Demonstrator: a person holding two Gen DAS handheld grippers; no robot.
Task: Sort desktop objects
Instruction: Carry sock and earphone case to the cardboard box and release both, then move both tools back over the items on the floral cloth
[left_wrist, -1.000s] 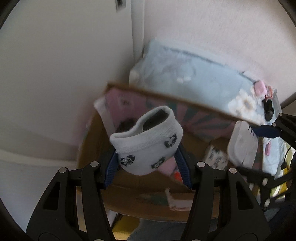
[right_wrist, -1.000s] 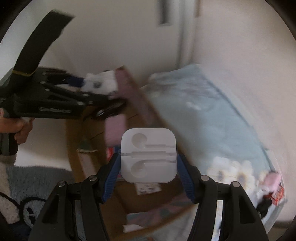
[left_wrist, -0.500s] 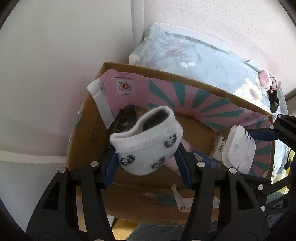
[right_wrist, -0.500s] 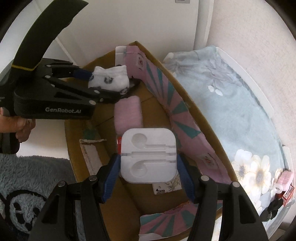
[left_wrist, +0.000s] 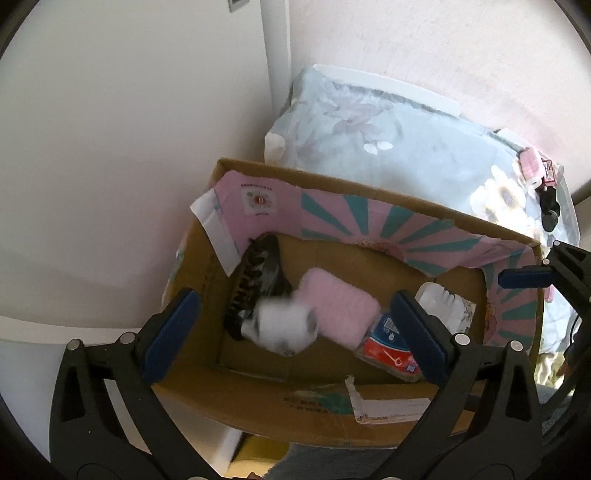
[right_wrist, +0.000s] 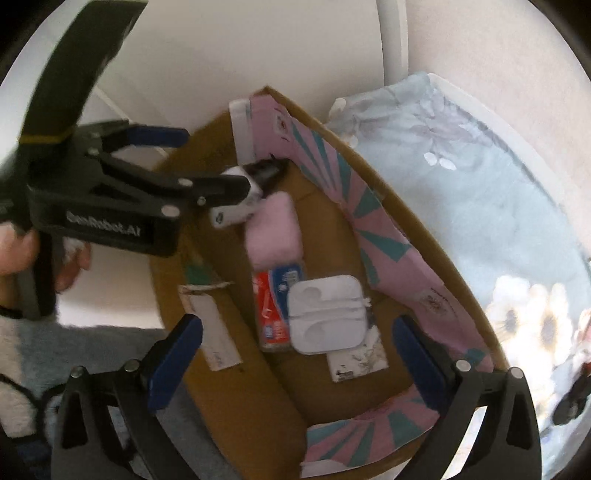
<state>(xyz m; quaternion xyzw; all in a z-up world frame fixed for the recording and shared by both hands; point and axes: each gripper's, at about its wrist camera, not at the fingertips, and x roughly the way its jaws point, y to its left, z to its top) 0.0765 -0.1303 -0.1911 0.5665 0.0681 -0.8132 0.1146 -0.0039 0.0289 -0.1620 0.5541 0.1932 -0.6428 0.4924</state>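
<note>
White sock (left_wrist: 284, 326), blurred, sits between the spread jaws of the left hand-held gripper (left_wrist: 295, 328) with neither pad touching it, inside the cardboard box (left_wrist: 325, 410), next to the dark hair claw (left_wrist: 255, 280) and against the pink fluffy item (left_wrist: 338, 310). Can't tell whether it rests on the box floor or is in mid-air. White plastic case (right_wrist: 327, 314) lies flat in the box, partly over the red-and-blue packet (right_wrist: 273, 306) and a white card (right_wrist: 356, 356), clear of the right hand-held gripper (right_wrist: 295, 365), whose jaws are also wide apart with nothing between the pads. Both grippers hover above the box opening. Pink-and-teal printed flaps (right_wrist: 369, 229) fold inward along the box walls. Pale blue floral cloth (left_wrist: 399, 147) covers the surface beside the box, with a small pink item (left_wrist: 532, 170) and a black item (left_wrist: 550, 210) at its far end.
</note>
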